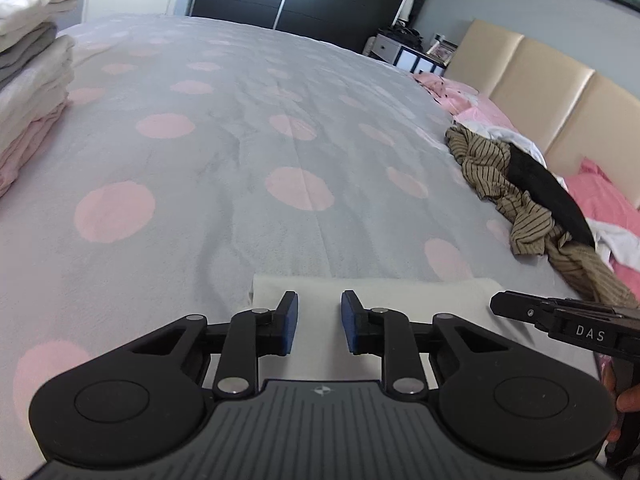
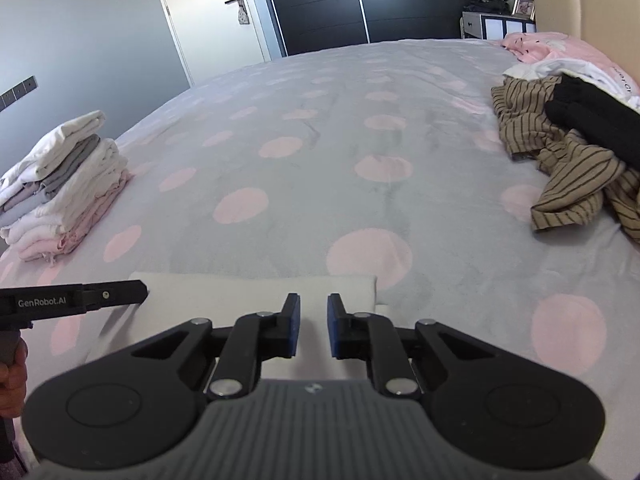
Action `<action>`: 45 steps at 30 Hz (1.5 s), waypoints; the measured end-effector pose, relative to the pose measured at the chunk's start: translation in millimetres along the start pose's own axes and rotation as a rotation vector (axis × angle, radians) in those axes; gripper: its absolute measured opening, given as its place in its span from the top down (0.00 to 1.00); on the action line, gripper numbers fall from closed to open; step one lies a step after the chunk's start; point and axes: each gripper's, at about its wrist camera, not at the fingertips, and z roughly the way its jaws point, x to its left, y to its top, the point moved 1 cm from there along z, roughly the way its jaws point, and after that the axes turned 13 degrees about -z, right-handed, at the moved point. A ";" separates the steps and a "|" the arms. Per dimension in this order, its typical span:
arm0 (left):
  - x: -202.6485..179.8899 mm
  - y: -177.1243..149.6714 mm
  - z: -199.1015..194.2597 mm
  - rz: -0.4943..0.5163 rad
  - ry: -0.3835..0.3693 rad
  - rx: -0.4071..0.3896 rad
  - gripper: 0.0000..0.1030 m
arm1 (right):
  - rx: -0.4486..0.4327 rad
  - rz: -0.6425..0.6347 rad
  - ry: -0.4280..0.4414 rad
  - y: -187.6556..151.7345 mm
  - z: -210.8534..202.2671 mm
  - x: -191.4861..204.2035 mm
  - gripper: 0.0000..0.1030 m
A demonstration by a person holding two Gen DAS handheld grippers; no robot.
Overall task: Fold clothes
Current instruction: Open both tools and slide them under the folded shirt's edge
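A folded white garment [image 1: 400, 300] lies flat on the bed's near edge; it also shows in the right wrist view [image 2: 248, 292]. My left gripper [image 1: 319, 322] is open and empty above its left part. My right gripper [image 2: 313, 326] is open and empty above its right part, and its side shows in the left wrist view [image 1: 560, 316]. A stack of folded clothes [image 2: 64, 184] sits at the left. A heap of unfolded clothes, striped brown [image 2: 560, 160] with black and white pieces, lies at the right.
The bed has a grey cover with pink dots [image 2: 340, 140]. Pink pillows [image 1: 608, 196] and a beige headboard [image 1: 560, 88] are at the right. A dark wardrobe [image 2: 360, 4] and a door [image 2: 200, 12] stand beyond the bed.
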 end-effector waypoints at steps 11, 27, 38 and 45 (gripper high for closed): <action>12.6 1.3 14.3 0.000 0.027 0.036 0.87 | 0.058 0.069 -0.003 -11.0 24.5 -16.1 1.00; 60.3 -3.8 -27.5 -0.151 -0.118 0.262 0.48 | 0.186 0.188 0.167 -33.5 -12.5 -28.2 0.34; 94.8 -13.9 -18.9 -0.336 -0.217 0.331 0.42 | 0.297 0.340 0.313 -57.8 -9.9 -49.2 0.14; 107.8 -17.8 -19.5 -0.388 -0.319 0.305 0.35 | 0.252 0.431 0.397 -67.2 -9.4 -62.1 0.06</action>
